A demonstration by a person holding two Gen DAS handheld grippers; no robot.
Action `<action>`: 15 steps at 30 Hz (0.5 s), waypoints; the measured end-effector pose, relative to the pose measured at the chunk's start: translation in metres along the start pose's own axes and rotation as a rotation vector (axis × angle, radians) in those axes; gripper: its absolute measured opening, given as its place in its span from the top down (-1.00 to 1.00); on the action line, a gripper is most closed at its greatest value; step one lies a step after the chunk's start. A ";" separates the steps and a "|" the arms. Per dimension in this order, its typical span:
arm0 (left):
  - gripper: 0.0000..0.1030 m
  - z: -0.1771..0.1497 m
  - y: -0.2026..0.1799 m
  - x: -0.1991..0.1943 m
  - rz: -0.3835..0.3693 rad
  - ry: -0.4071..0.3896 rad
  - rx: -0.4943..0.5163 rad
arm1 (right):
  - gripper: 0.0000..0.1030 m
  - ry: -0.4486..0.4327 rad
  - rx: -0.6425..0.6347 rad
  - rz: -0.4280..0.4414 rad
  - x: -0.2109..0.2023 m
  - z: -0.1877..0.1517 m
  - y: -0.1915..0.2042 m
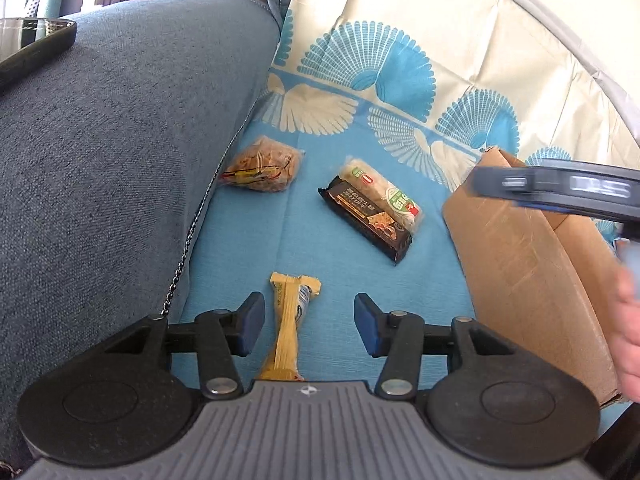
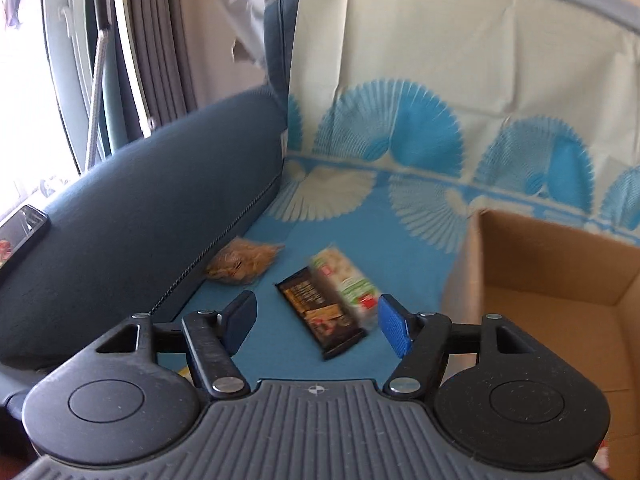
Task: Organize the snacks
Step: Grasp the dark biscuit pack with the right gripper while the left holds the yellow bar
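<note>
Snacks are spread on the sofa seat; both tools, left tool [image 1: 309,322] and right tool [image 2: 317,324], are held open. Yellow bar [image 1: 289,322] should be straddled squarely, then squeezed gently.

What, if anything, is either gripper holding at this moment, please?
Nothing is held. The left gripper is open around the yellow snack bar without touching it; the right gripper is open above the dark packet.

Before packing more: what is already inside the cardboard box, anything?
Cannot tell fully. The cardboard box stands open; its visible floor is bare, but the near part is hidden.
</note>
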State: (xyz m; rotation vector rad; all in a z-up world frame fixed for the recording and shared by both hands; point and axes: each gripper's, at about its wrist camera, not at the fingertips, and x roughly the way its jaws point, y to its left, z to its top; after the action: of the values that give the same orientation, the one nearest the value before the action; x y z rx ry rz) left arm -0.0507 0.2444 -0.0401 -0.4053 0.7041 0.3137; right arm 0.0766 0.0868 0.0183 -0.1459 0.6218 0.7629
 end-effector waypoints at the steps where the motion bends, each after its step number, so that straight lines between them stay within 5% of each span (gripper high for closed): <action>1: -0.06 0.000 0.002 -0.001 -0.004 -0.003 -0.007 | -0.33 0.025 0.001 0.000 0.013 0.002 0.003; 15: -0.07 -0.006 0.003 -0.004 -0.019 -0.030 0.013 | -0.44 0.306 -0.054 -0.054 0.160 -0.002 0.002</action>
State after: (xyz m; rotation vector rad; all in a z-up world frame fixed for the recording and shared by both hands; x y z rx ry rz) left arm -0.0578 0.2443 -0.0425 -0.3936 0.6727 0.2967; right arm 0.1628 0.1841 -0.0751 -0.3318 0.8845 0.7103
